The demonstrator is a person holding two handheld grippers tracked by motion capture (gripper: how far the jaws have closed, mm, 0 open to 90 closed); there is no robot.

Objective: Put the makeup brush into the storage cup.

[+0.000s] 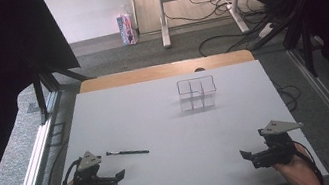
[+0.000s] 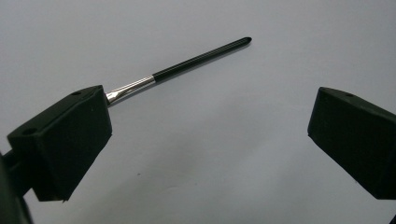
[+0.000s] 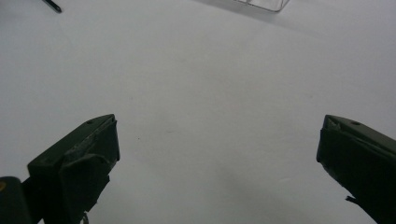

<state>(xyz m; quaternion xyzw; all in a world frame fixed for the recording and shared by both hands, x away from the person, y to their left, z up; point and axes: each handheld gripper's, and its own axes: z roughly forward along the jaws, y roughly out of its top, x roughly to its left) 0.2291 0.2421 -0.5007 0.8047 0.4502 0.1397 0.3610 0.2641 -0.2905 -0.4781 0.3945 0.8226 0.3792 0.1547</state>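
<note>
White table bears a thin brush; left gripper near it, right gripper apart, both fingers released.

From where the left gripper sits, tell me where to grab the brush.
Grip the brush mid-handle, on the black part just past the metal collar, coming straight down with the left gripper. It lies flat on the table, thin and long, so fingers should close across it.

Black left tool, black right tool, grey triangular plates, seemingly black cables
</note>
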